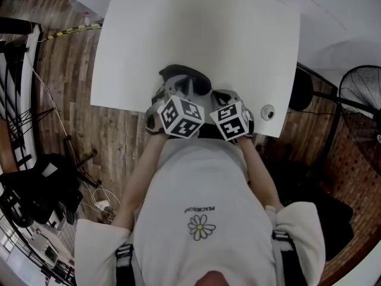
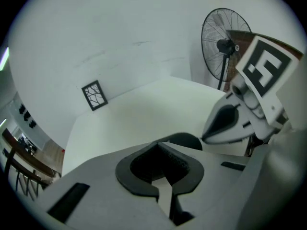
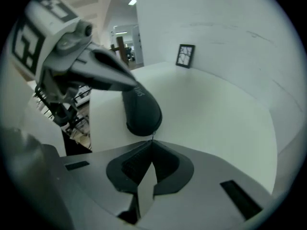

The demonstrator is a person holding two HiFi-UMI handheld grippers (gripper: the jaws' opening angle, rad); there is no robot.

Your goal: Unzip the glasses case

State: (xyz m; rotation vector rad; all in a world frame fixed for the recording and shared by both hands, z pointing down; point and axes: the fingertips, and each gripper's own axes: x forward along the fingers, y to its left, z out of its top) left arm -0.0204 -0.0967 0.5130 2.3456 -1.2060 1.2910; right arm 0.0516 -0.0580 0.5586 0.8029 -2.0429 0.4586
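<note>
- Glasses case (image 3: pixel 142 110): dark, at the near edge of the table (image 1: pixel 196 34). Shown whole only in the right gripper view.
- Right gripper (image 3: pixel 152 142): jaws clenched, tips at the case's end. Any pinch is too small to tell.
- Left gripper (image 2: pixel 161 143): jaws clenched, hiding most of the case.

L gripper (image 2: pixel 157 145), R gripper (image 3: pixel 152 141) — both closed

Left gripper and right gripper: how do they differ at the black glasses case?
The left gripper reaches one end of the black oval glasses case; the right gripper sits at the opposite end. The right gripper seems to pinch the thin zipper pull; the left gripper holds nothing. Both are shut.
</note>
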